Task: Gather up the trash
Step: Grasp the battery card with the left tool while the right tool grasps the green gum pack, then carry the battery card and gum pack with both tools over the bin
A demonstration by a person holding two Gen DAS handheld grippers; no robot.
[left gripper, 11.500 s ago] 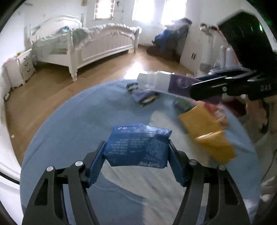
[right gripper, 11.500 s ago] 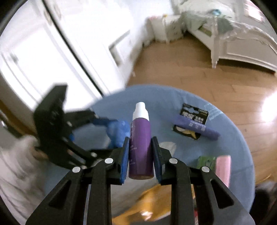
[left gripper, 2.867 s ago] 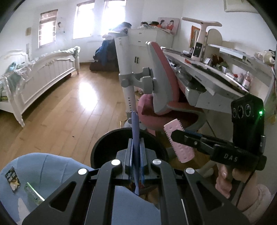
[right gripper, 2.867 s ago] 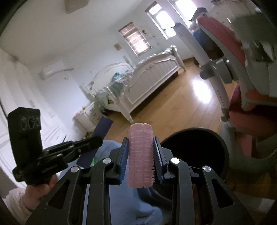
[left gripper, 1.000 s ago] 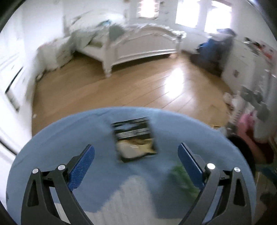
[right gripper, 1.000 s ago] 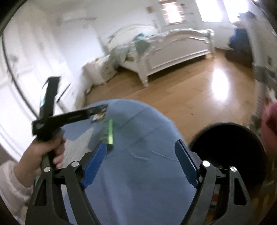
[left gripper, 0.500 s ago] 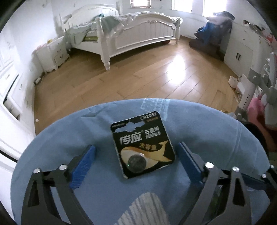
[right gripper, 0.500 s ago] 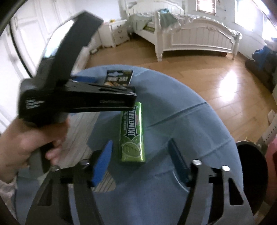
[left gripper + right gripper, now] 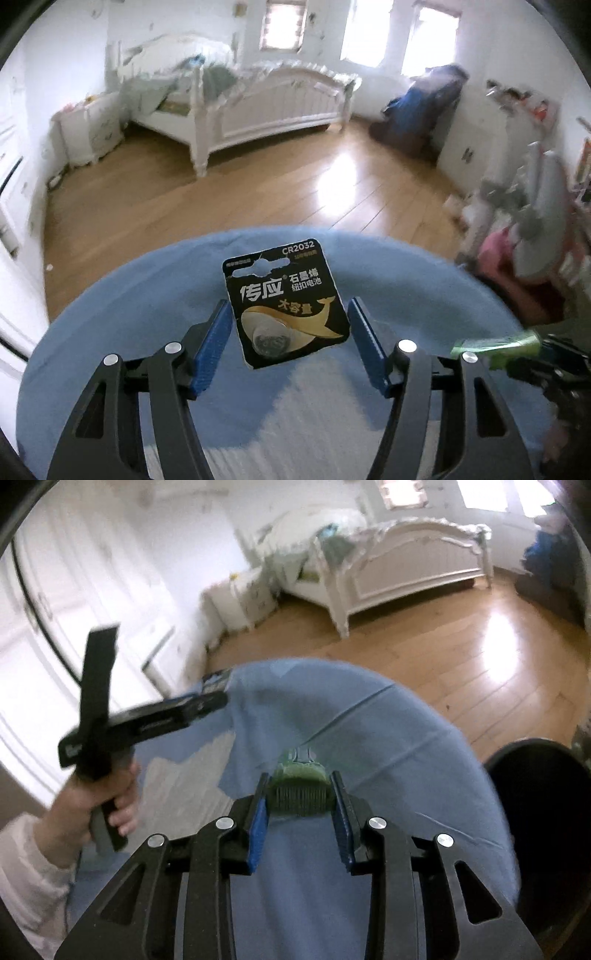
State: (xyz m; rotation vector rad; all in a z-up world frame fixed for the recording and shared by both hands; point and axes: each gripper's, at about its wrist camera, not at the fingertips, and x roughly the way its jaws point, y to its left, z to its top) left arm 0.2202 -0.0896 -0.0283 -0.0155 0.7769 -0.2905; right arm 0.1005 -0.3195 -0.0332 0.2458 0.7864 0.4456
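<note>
In the left claw (image 9: 290, 325), grips a black battery card (image 9: 286, 306) by its two side edges, with the jaws closing and a blue pad against each edge. Holds the card tilted up off the blue table cover (image 9: 129, 314), hang-hole end far, coin cell end near, print facing the camera. Shows a pale patch on the cover just near the claw, below the card.

Seen from the right wrist camera, places that same claw at the far left of the table, gripped by a hand (image 9: 110, 805) in a pale sleeve (image 9: 26, 867), with the card at its tip over the table's far left edge.

Further right, in the right claw (image 9: 298, 790), clamps a green pack of gum (image 9: 297, 794) end-on, jaws closing, blue pads pressed to both long sides. Keeps the pack pointing away from the camera over the middle of the blue cover. From the left wrist camera, puts the green pack at the right edge of the table, blurred, held at the tip of the dark claw.

At the far right, beside the table and lower down, leaves a round black bin (image 9: 546, 812) on the wooden floor (image 9: 461, 657). Beyond, across the floor, sets a white bed (image 9: 258, 107) against the far wall.
</note>
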